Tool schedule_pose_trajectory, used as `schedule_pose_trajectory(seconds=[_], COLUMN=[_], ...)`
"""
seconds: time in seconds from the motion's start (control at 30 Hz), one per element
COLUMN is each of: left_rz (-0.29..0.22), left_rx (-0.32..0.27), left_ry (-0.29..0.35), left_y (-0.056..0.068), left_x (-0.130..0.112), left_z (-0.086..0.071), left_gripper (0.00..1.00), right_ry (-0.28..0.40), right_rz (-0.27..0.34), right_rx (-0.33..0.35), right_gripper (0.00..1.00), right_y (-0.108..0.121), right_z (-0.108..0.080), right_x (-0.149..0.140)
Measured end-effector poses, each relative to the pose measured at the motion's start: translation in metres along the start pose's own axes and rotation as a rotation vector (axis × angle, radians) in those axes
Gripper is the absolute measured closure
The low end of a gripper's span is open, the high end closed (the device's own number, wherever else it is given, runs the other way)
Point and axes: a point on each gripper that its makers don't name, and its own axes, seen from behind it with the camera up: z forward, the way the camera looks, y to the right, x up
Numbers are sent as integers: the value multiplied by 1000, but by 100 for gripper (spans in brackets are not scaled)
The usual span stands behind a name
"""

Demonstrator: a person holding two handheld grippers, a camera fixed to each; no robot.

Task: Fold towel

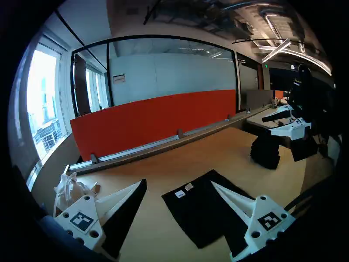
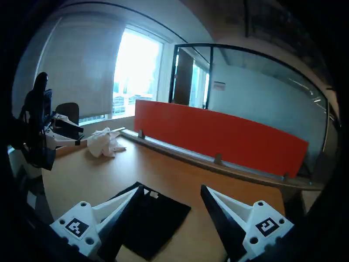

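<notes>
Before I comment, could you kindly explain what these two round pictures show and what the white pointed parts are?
No robot here: a person holds a two-finger gripper in each hand, each carrying a camera. One picture comes from the left gripper, the other from the right gripper; the white points are their fingers. Both are open, holding nothing. On the wooden table lies a black towel, with a crumpled white bundle farther off.
</notes>
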Motion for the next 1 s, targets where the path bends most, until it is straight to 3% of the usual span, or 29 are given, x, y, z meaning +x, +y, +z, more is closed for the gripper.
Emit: schedule_pose_trajectory(seconds=[0.4,0.67,1.0], left_rz=[23,-10,-12], left_rx=[-58,-93,-127], left_ry=[-88,-173,-278], left_y=[20,36,51], left_x=[-59,-119,-187], left_z=[18,33,47], left_gripper=[2,2,2], right_ry=[-92,-159,-254], right_rz=[-10,-5,-12], right_rx=[51,82,115], right_gripper=[0,0,0], right_y=[-18,-32,-46], right_z=[13,27,43], right_x=[-55,-105,-168])
